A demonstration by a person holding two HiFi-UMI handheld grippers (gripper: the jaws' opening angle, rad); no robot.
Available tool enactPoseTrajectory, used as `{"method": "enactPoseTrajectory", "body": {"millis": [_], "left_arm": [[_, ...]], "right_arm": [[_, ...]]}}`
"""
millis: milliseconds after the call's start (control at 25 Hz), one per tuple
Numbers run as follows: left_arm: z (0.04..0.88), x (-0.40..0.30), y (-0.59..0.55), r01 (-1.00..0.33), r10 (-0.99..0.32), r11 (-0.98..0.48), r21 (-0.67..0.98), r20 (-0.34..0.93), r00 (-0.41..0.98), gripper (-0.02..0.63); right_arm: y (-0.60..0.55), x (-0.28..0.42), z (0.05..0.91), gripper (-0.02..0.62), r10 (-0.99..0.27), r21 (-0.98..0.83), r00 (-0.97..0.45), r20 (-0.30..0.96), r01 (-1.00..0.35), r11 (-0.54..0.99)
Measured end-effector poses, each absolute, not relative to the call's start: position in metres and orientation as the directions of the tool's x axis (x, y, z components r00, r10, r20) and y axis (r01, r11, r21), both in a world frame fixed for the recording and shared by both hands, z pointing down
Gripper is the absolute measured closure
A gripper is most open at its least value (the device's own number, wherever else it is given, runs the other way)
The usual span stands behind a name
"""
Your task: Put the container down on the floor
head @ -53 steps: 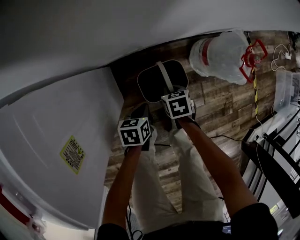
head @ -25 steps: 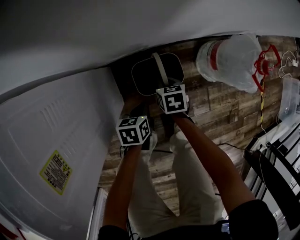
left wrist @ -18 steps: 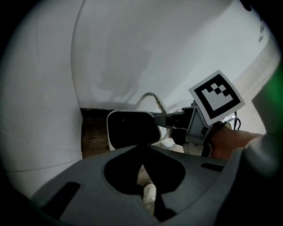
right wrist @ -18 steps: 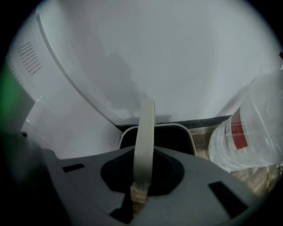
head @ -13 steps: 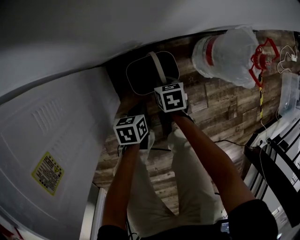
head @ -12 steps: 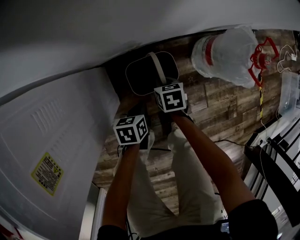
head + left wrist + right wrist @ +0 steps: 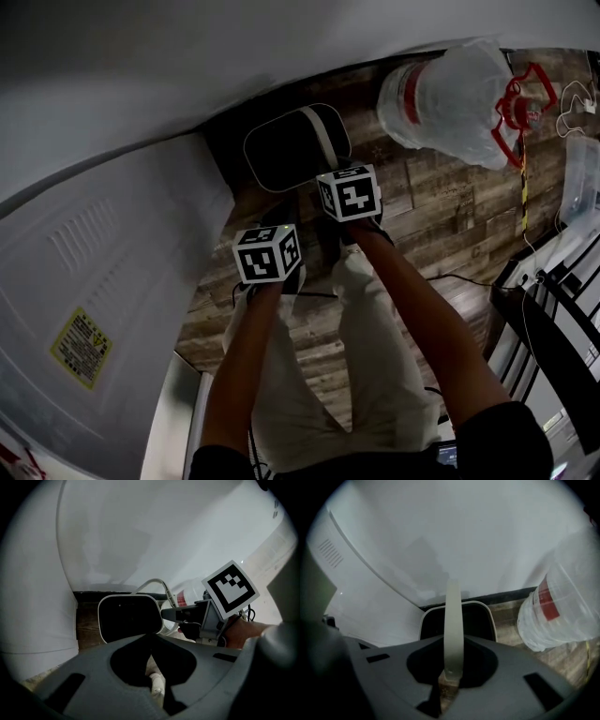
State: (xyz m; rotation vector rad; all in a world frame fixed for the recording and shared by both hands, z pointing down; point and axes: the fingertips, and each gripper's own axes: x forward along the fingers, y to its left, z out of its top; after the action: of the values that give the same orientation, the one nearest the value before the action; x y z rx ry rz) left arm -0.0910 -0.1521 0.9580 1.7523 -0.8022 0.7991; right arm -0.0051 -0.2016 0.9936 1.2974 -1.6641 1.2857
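The container (image 7: 284,148) is a dark bin with a white rim, down by the wood floor against the white wall. Its pale handle (image 7: 453,620) arches up from the rim and runs straight into the jaws of my right gripper (image 7: 451,674), which is shut on it. In the left gripper view the container (image 7: 127,617) shows ahead, with the right gripper's fingers (image 7: 180,615) at its right rim. My left gripper (image 7: 152,641) hangs nearer me, apart from the container, jaws together with nothing between them. From the head view I cannot tell whether the container's base touches the floor.
A large water jug (image 7: 439,92) wrapped in clear plastic lies to the right, with a red wire frame (image 7: 521,101) beyond it. A white appliance (image 7: 103,262) with a yellow label (image 7: 81,336) fills the left. My legs stand on the wood floor (image 7: 441,220). A black rack (image 7: 558,323) stands at far right.
The container and the right gripper holding its handle have shifted slightly left toward the white appliance. The left gripper stays beside them. Neither grip has changed.
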Motion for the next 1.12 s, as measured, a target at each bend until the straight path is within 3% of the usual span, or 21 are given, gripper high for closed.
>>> {"method": "enactPoseTrajectory", "body": {"millis": [640, 1120], "left_arm": [[0.969, -0.061, -0.149, -0.802, -0.108, -0.296, 0.518, 0.816, 0.567, 0.592], [0.988, -0.029, -0.155, -0.785, -0.087, -0.317, 0.533, 0.807, 0.583, 0.592]], "right_arm": [[-0.200, 0.035, 1.008, 0.561, -0.315, -0.308, -0.279, 0.907, -0.950, -0.044], [-0.194, 0.075, 1.025, 0.523, -0.326, -0.281, -0.239, 0.915, -0.956, -0.086]]}}
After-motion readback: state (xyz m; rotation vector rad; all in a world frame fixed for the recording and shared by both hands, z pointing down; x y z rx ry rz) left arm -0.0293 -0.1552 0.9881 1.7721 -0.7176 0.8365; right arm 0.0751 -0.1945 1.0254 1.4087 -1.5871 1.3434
